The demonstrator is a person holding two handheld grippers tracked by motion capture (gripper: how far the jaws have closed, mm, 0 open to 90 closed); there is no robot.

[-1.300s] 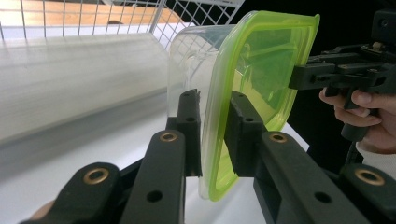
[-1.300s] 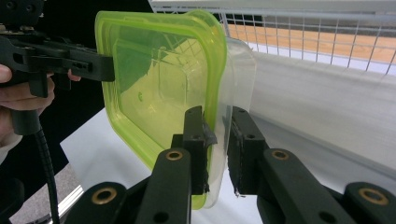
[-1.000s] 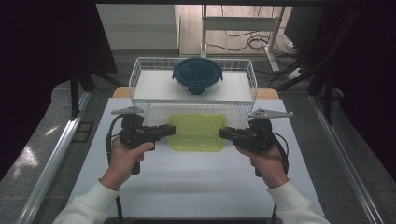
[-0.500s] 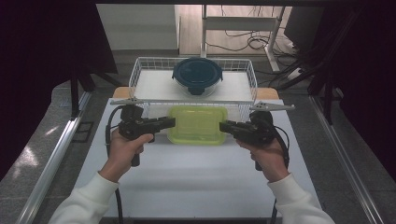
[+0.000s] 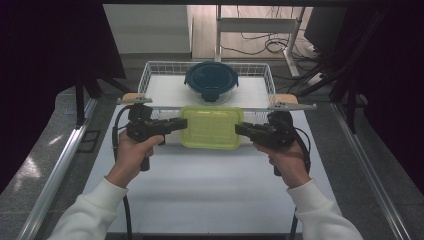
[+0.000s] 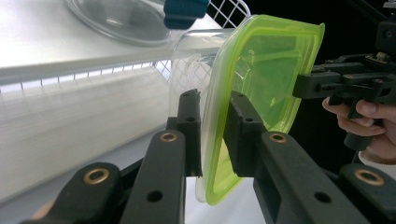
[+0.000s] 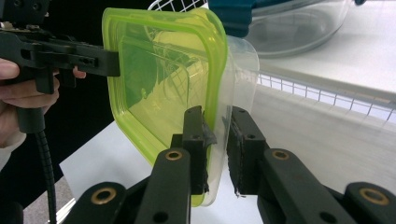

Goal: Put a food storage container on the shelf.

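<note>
green-lidded container [image 5: 211,127] | lifted off bench, between both grippers | left gripper [image 5: 181,122] jaws clenched on its left rim | right gripper [image 5: 239,129] jaws grasping right rim

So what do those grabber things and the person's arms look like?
Each hand holds a black, pistol-shaped tool: the left gripper and the right gripper. Both have two blocky black jaws with brass-coloured rivets, a grey three-cornered plate on top and a black cable trailing below. The person wears white sleeves with ribbed cuffs.
</note>
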